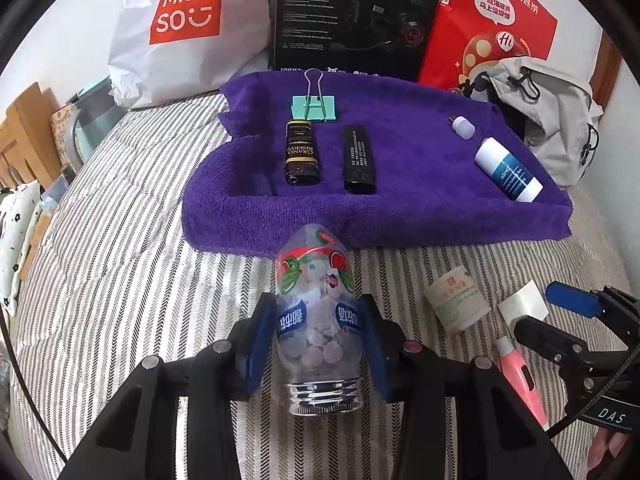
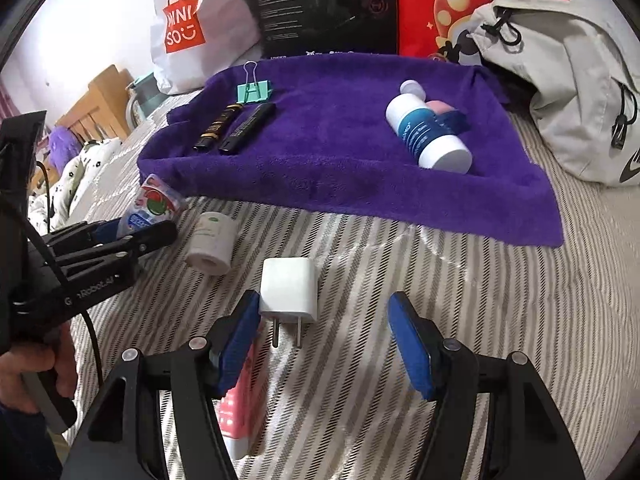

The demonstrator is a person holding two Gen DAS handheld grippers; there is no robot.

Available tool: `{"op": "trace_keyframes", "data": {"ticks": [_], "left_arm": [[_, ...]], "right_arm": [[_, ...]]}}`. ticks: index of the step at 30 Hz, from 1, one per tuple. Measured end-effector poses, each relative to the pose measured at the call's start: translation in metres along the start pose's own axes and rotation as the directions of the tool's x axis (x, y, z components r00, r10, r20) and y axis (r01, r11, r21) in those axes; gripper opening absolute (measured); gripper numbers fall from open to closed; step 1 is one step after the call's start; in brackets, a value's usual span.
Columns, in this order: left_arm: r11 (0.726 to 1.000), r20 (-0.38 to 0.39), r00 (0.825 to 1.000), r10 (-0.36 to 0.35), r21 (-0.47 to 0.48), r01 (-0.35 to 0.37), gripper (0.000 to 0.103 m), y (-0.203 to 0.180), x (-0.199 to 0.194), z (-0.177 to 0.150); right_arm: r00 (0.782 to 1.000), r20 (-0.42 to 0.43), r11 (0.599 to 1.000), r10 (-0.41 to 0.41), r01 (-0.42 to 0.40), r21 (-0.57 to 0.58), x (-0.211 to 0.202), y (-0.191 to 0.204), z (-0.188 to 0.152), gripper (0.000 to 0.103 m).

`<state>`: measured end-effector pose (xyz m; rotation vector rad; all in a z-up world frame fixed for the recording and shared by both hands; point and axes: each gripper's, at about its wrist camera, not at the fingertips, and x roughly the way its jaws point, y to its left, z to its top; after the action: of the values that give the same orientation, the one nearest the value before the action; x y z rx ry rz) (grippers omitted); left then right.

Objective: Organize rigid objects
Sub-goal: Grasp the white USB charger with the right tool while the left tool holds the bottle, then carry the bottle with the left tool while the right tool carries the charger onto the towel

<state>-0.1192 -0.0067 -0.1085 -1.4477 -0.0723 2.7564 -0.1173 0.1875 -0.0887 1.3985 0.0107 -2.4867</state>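
My left gripper (image 1: 319, 334) is shut on a clear candy bottle (image 1: 316, 304) with a watermelon label, which lies on the striped bedcover with its silver cap toward me. The bottle's far end points at a purple towel (image 1: 420, 204). On the towel lie a green binder clip (image 1: 314, 108), a dark Grand Reserve bottle (image 1: 302, 152), a black stick-shaped device (image 1: 358, 158), a small white piece (image 1: 464, 127) and a white-and-blue bottle (image 1: 508, 170). My right gripper (image 2: 324, 316) stands open over the bedcover. A white charger plug (image 2: 289, 290) sits just inside its left finger, untouched. A pink tube (image 2: 240, 400) lies under that finger.
A white jar (image 2: 212, 242) lies between the two grippers. Behind the towel stand a Miniso bag (image 1: 188, 20), a black box (image 1: 356, 12) and a red bag (image 1: 492, 20). A grey backpack (image 2: 572, 80) crowds the right side, and a wooden frame (image 1: 24, 132) the left.
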Motion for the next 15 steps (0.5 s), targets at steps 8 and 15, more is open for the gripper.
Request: {"op": "trace_keyframes", "data": {"ticks": [8,15], "left_arm": [[1.000,0.010,1.000,0.009,0.026,-0.009,0.040,0.000,0.001,0.000],[0.999,0.017,0.999,-0.051,-0.002,0.051,0.040,0.012,-0.002,-0.003]], "right_arm": [[0.999,0.019,0.997,-0.043,0.044,-0.059,0.008,0.006,0.002,0.056],[0.999,0.026,0.996,-0.023,0.025,-0.087,0.003,0.001,-0.001,0.027]]}}
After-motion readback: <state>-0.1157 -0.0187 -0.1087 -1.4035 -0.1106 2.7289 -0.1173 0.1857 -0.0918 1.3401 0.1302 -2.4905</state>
